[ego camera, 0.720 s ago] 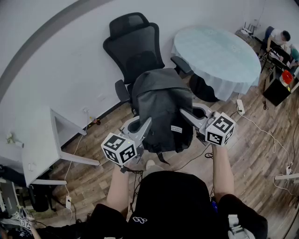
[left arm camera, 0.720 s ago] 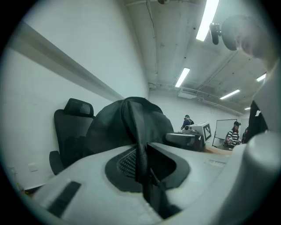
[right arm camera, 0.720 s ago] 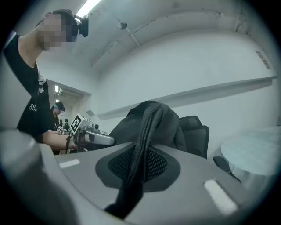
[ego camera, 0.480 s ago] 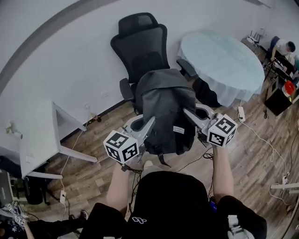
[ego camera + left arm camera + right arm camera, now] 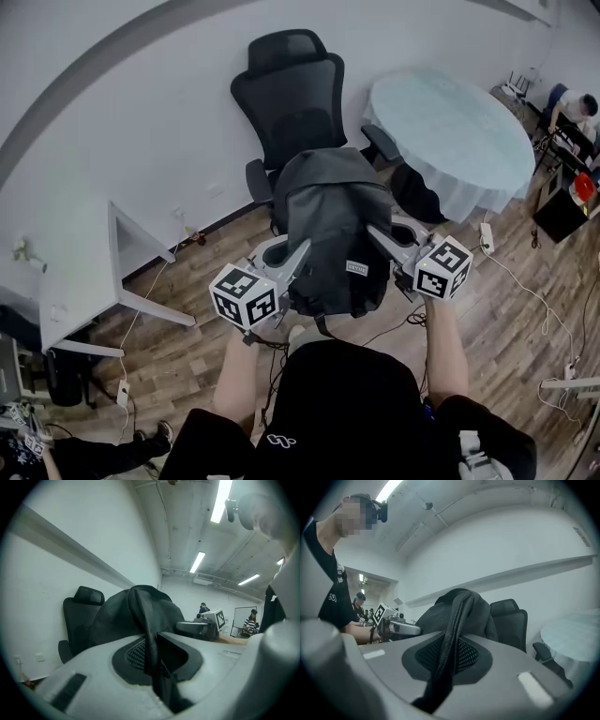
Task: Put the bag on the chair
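Wood-plank floor (image 5: 525, 309) and white wall (image 5: 112, 112) frame the scene in the head view. Black office chair (image 5: 291, 94) stands against the wall, with a round table (image 5: 450, 122) under a pale cloth to its right and a white desk (image 5: 84, 281) to its left. Dark grey bag (image 5: 333, 225) hangs in the air in front of the chair, between the person and the seat. Its top overlaps the seat from this angle, and whether it touches the seat cannot be told. Left gripper (image 5: 298, 251) meets the bag's left side, right gripper (image 5: 375, 234) its right side. Left gripper view: jaws clamped on a black strap (image 5: 149, 634) that runs up to the bag. Right gripper view: jaws likewise closed on a second strap (image 5: 452, 644), with bag and chair beyond.
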Demonstrator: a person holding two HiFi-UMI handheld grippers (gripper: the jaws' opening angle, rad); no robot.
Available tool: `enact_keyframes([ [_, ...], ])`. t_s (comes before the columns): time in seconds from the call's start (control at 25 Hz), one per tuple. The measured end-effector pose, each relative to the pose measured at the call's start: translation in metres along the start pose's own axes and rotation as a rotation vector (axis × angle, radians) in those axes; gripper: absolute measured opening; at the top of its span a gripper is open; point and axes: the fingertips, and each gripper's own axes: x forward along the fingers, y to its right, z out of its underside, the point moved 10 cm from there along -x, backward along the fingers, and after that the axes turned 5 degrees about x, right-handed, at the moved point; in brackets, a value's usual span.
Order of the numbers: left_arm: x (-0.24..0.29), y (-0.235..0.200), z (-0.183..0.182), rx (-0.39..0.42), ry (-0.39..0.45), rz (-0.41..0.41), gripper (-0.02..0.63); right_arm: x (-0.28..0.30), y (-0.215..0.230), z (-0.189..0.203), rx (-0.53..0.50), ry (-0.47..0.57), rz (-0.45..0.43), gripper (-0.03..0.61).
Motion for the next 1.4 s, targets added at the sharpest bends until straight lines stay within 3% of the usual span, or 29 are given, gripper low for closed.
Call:
enact_keyframes([
  [0.36, 0.012, -0.029, 0.021, -0.056, -0.013, -0.028, 0.037, 0.026, 0.024, 0.012, 0.008, -0.061, -0.007, 0.051],
  [0.64, 0.046, -0.083, 0.032, -0.103, -0.057, -0.022, 0.037, 0.065, 0.072, 0.027, 0.059, -0.085, 0.012, 0.051],
  [1.0, 0.132, -0.205, 0.049, -0.207, -0.194, 0.002, 0.038, 0.149, 0.186, 0.05, 0.187, -0.134, 0.052, 0.051],
  [1.2, 0.172, -0.287, 0.065, -0.28, -0.274, 0.015, 0.037, 0.208, 0.245, 0.07, 0.325, -0.169, 0.082, 0.051],
  [1.4, 0.207, -0.359, 0.086, -0.295, -0.344, 0.049, 0.035, 0.261, 0.291, 0.097, 0.423, -0.225, 0.128, 0.051],
])
